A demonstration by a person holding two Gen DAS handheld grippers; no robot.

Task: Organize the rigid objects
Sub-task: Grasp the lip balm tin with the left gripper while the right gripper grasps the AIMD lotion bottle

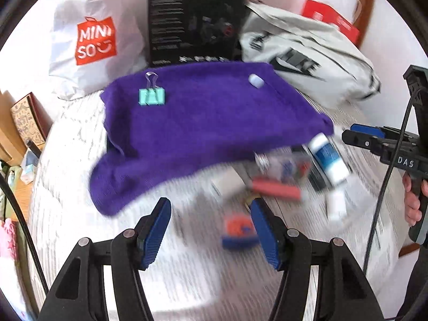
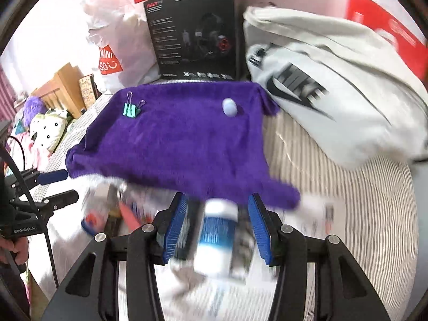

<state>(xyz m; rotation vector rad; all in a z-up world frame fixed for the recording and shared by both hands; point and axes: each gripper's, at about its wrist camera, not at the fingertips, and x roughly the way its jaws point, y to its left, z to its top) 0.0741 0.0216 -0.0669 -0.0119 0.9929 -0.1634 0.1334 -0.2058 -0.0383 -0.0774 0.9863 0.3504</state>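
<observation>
Right-wrist view showed the right gripper tilted steeply down, jaws parted and gripping nothing; the white-and-blue bottle lay blurred between them, its long axis running away from the camera. Farther off, a green binder clip rested on the purple cloth. The left gripper also stood open, empty.

Open centre: the purple towel lies mostly bare between the green binder clip at 11 o'clock and the pale oval eraser at 1 o'clock.
Back wall, 12 o'clock: the black headset box stands touching the towel's far edge.
1–3 o'clock: the grey Nike bag bulks beside the towel.
10 o'clock: the Miniso bag.
Near edge, 6 o'clock: a blurred clutter, with the white-and-blue bottle in it.
</observation>
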